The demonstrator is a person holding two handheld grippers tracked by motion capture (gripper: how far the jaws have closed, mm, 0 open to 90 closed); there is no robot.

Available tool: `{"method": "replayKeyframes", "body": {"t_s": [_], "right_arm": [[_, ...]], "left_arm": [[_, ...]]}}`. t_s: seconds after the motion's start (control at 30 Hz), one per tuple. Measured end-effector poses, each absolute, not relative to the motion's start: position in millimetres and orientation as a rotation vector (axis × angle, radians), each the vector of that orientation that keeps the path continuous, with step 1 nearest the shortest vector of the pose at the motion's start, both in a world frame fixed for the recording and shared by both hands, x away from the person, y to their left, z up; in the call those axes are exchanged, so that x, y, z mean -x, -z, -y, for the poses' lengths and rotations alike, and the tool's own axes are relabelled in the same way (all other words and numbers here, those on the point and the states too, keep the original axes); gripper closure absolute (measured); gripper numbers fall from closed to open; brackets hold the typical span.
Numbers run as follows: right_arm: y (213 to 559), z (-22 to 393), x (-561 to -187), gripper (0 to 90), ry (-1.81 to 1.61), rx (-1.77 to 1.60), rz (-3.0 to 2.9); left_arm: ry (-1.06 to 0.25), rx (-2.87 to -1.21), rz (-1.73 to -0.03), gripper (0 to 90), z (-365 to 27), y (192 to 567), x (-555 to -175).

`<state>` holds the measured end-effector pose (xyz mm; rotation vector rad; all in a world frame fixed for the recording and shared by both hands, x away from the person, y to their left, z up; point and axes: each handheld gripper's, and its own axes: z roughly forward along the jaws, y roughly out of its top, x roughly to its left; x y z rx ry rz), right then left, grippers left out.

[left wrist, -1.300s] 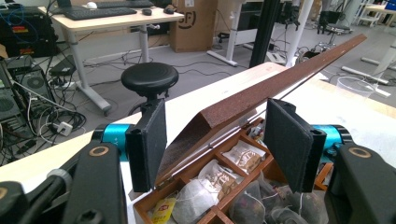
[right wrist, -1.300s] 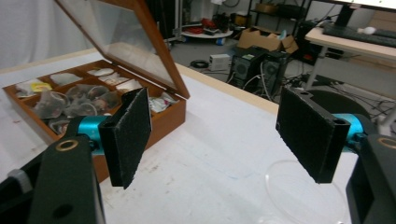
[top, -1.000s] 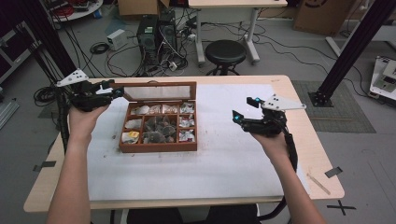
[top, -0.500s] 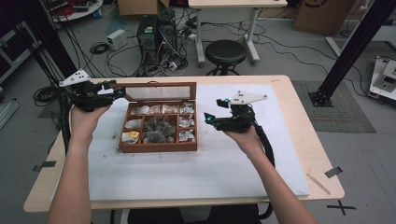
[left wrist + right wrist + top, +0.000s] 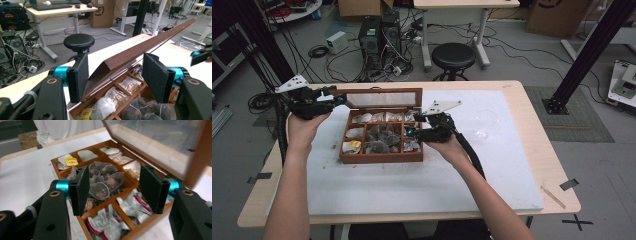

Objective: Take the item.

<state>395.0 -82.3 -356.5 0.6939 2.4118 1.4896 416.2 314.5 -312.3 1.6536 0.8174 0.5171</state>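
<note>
Jaws of left gripper [image 5: 332, 96] straddle corner of raised lid [image 5: 150, 45] of wooden tea box [image 5: 379, 156]; pad contact on lid edge cannot be told. Right gripper [image 5: 113, 186] jaws apart, just been closing, nothing between pads, hovering over box's 3 o'clock side above tea bags [image 5: 105, 182]. Box sits on white mat [image 5: 412, 185], left of table centre. Black stool [image 5: 454, 55] at 12 o'clock beyond table [image 5: 539, 145].

light: even, bright indoor | shadows: soft, faint | glare: on glass lid [image 5: 160, 142] | blur: slight, close views
</note>
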Motion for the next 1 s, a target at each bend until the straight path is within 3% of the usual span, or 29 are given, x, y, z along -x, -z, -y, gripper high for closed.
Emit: {"method": "replayKeyframes", "body": {"t_s": [0.6,1.0], "right_arm": [[384.8,9.5,-413.3,52.7,-1.432,-0.608,-2.693],[394.2,-16.3,-413.7,58.0,-1.235,-0.65,-2.807]], "left_arm": [[-0.513,-1.654,-0.811,38.6,-314.7,313.1,-416.6],[-0.51,-1.653,-0.807,38.6,-315.0,313.4,-416.7]]}}
